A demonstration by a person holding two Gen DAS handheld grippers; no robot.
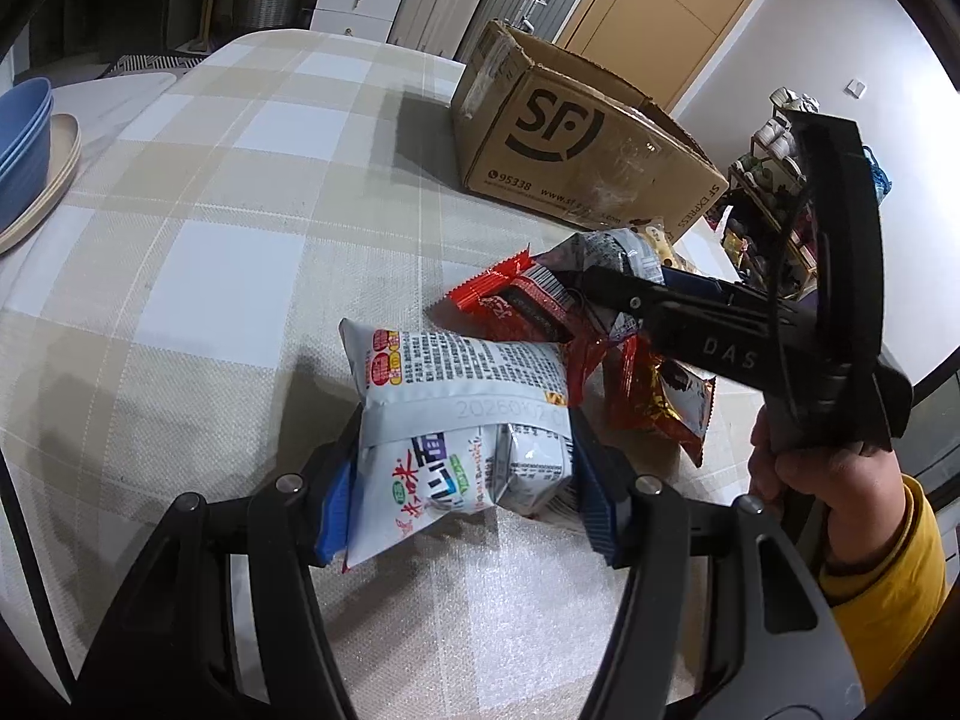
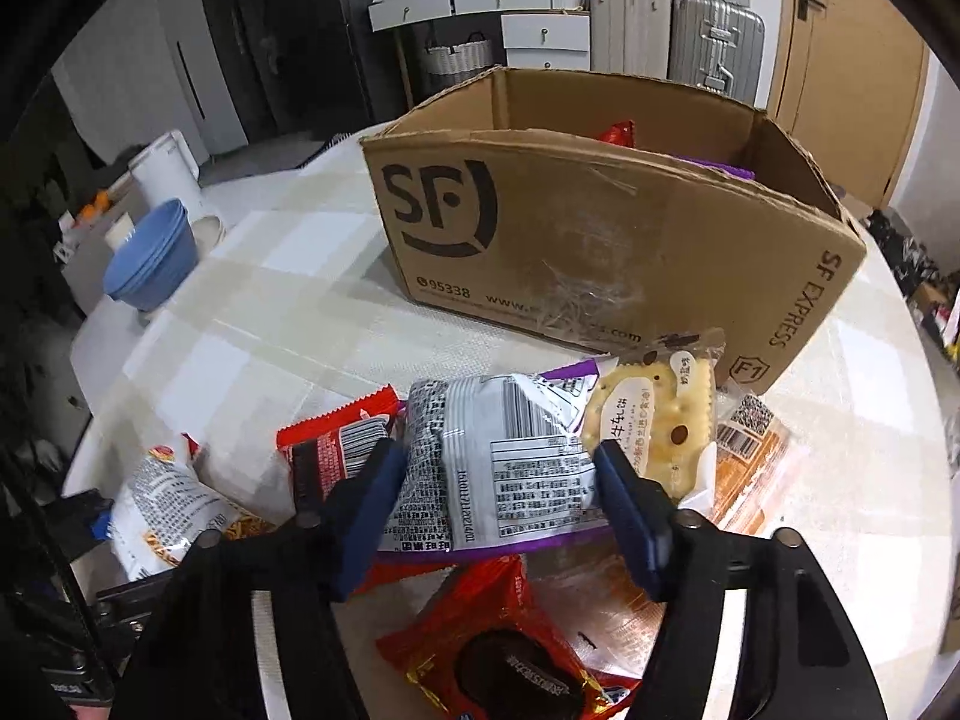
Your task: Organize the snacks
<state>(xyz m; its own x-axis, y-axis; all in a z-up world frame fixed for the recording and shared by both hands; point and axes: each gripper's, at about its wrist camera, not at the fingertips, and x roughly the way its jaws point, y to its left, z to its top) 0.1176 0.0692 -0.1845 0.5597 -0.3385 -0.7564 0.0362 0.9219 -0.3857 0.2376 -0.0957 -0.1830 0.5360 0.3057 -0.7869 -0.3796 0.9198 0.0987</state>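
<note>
The left gripper is clamped on a white snack packet, its 2 blue pads pressed against the packet's sides just above the checked cloth of the bench; the packet carries dense black print, coloured characters and an embossed code beginning 2026. The right gripper is clamped on a silver packet with purple edging, which shows a barcode, a printed table and small text too fine to read. Both packets belong to 1 loose pile near the bench edge. Beside the silver packet lie a red wrapper with a barcode on 1 side and a clear-wrapped cracker pack with white labels on the other, with an orange pack bearing a QR code just beyond it. A red wrapper with a dark round picture lies under the right gripper. Behind the pile stands an open cardboard box printed "SF", "95338" and "SF EXPRESS", with red and purple packets showing over its rim. Stacked blue bowls stand well apart at the far side of the bench.
</note>
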